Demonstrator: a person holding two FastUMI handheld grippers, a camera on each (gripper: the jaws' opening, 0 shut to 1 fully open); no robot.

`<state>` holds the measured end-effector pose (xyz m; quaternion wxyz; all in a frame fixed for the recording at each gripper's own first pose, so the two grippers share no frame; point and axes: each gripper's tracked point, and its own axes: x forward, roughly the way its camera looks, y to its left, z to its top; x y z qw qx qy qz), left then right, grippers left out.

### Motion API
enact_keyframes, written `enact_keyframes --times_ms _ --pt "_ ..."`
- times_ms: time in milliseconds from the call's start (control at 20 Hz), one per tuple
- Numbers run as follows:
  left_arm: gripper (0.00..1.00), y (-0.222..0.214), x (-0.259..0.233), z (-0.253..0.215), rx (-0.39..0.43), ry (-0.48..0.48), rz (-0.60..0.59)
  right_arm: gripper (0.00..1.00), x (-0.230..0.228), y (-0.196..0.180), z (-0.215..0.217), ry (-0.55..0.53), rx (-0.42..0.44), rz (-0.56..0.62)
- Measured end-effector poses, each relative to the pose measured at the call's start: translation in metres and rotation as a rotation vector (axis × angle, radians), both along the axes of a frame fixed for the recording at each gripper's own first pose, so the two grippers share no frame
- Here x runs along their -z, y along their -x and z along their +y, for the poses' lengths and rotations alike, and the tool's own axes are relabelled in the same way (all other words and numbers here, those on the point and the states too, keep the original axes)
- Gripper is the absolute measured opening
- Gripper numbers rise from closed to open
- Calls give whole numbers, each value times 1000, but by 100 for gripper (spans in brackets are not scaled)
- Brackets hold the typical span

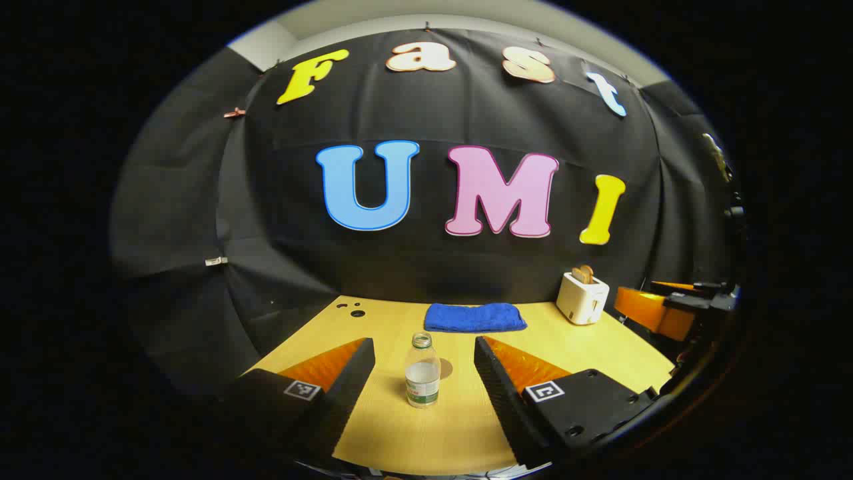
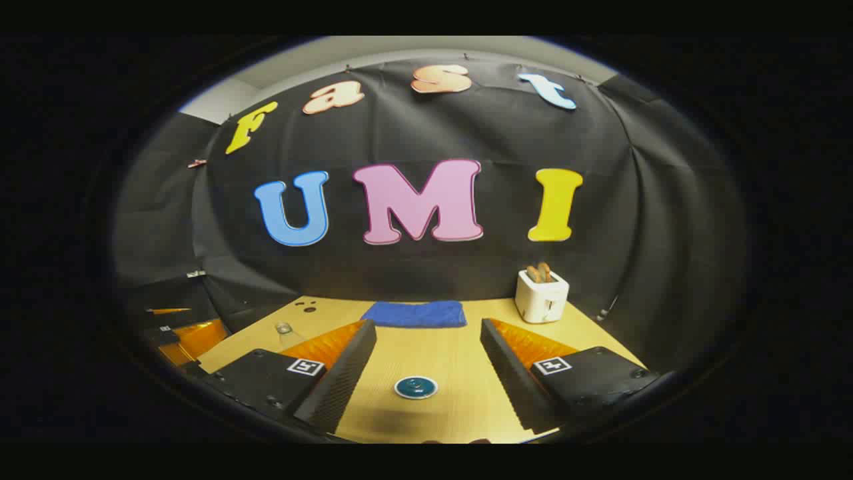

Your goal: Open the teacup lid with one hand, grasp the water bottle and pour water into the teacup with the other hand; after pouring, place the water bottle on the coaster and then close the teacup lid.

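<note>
Low in the left gripper view, a clear glossy bottle (image 1: 422, 371) stands on the smooth, pale wood-look table (image 1: 426, 433). Behind lies a soft blue cloth (image 1: 474, 317); at right, a smooth white toaster (image 1: 582, 298). In the right gripper view, a glossy dark-blue coaster (image 2: 416, 387).

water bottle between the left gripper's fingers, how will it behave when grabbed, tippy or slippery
The water bottle stands upright, tall and narrow on the table, so a sideways nudge could probably tip it. Its clear smooth wall looks somewhat slippery. It seems only partly filled, so likely light, with water that may slosh. The left gripper is open around it, untouched.
</note>
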<state>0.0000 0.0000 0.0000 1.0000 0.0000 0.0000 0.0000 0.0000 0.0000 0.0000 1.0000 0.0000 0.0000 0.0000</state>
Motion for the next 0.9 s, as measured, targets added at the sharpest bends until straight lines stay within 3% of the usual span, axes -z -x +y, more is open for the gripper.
enact_keyframes --times_ms 750,900 --pt "96 -34 11 22 100 -5 25 98 27 4 31 49 9 39" --pt "95 -38 25 26 101 0 58 98 47 -13 28 74 27 81"
